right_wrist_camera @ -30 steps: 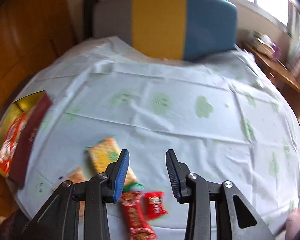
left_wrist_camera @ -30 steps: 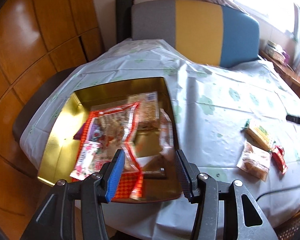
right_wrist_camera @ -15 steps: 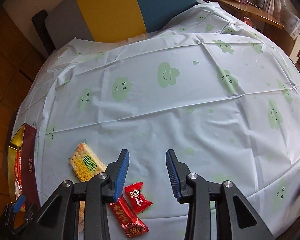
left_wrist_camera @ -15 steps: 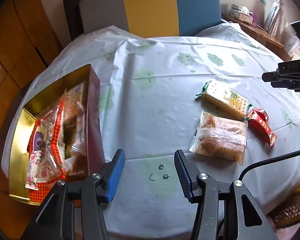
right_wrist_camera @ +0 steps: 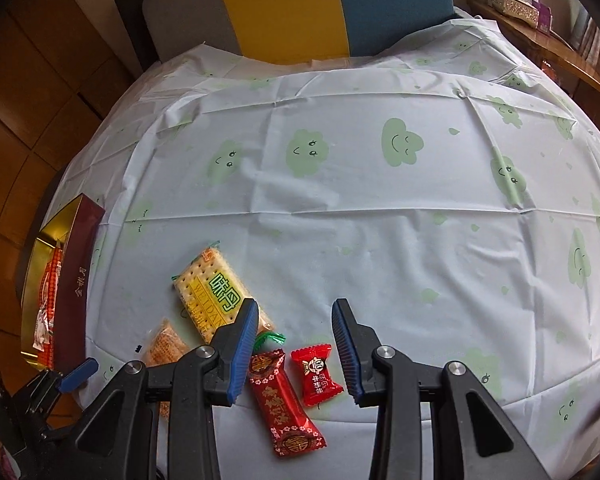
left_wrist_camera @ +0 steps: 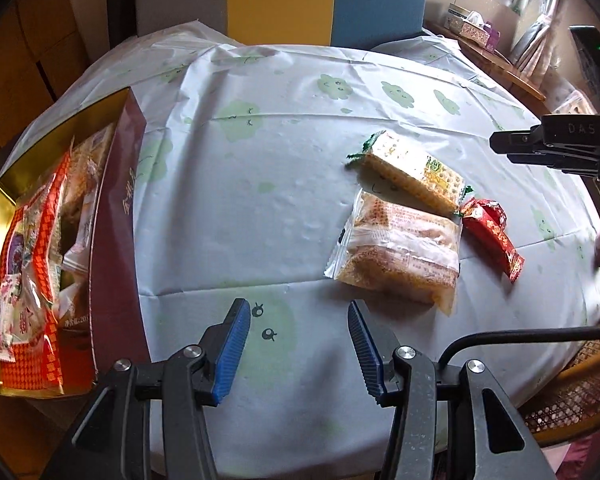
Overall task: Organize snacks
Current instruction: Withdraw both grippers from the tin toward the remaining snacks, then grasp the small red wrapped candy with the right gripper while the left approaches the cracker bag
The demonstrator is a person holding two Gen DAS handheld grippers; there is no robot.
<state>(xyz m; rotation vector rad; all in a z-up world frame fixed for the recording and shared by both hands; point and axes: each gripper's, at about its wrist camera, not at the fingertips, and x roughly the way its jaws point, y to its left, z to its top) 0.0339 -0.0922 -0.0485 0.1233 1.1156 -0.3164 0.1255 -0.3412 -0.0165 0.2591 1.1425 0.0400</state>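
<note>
Your left gripper (left_wrist_camera: 296, 340) hangs with its jaws partly apart and nothing between them, only tablecloth (left_wrist_camera: 260, 184) below; your right gripper (right_wrist_camera: 294, 344) is likewise part open and empty, poised above the small red candy (right_wrist_camera: 315, 374) and the long red bar (right_wrist_camera: 284, 404), touching neither as far as the fisheye lets me judge. To do the next pick well, choose one piece per hand: bring the right straight down over the small candy so one pad lands on each long side, and keep clear of the bar just beside it. With the left, swing toward the clear-wrapped cake (left_wrist_camera: 396, 256), which lies touching the cracker pack (left_wrist_camera: 414, 172), and take it by a free edge so the crackers aren't dragged along. The open gold-lined box (left_wrist_camera: 116, 216), already holding several packets, sits at the table's left edge, well apart from these four loose snacks.
</note>
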